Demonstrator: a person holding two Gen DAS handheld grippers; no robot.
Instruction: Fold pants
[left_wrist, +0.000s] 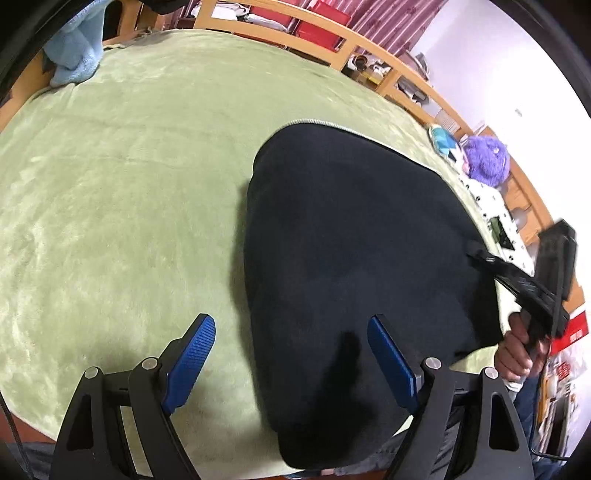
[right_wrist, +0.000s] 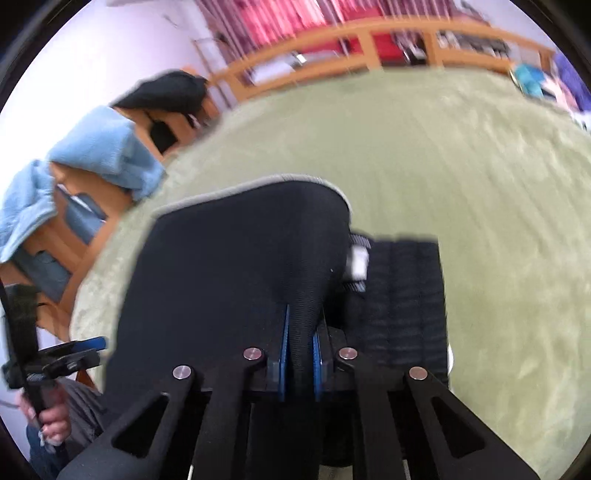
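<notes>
Right wrist: pants (right_wrist: 236, 266) hem mid-blanket (right_wrist: 480, 184)

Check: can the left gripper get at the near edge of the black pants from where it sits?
Probably yes. The left gripper is open and empty, and the black pants lie flat on the green blanket right beneath its right finger. The right gripper grips fabric elsewhere, apparently not in the way.
</notes>
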